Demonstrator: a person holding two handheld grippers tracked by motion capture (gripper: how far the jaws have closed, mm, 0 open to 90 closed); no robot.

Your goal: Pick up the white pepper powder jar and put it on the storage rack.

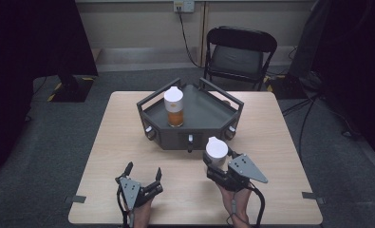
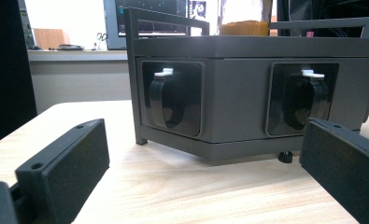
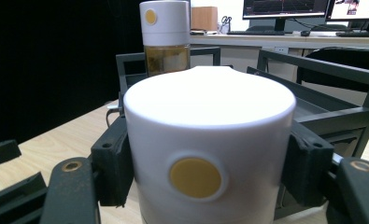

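My right gripper [image 1: 219, 159] is clamped on a white-capped cylindrical bottle [image 1: 216, 151]. In the right gripper view the two black pads press flat against opposite sides of the white plastic cap [image 3: 209, 140], one on each flank, and a round yellow dot on the cap faces the camera. In the high view this held bottle sits just in front of the near wall of the dark grey angular metal tray [image 1: 204, 116], close to it; whether it touches the tray I cannot tell. Whether its base rests on the pale wooden table [image 1: 118, 142] is hidden by the gripper body.

My left gripper [image 1: 142, 175] is spread wide with nothing between its jaws. It lies low over the near left part of the table, well apart from the tray. In the left gripper view both black jaws stand far to either side, and the tray's front wall [image 2: 238, 93] faces them, with two recessed pockets that each hold a black clip with a white top.

A second bottle with a white cap and amber contents [image 1: 174, 107] stands upright inside the tray, toward its left half. In the right gripper view it rises directly behind the held cap.

Beyond the table, a black folding chair [image 1: 237, 52] stands on the grey carpet against the far wall.
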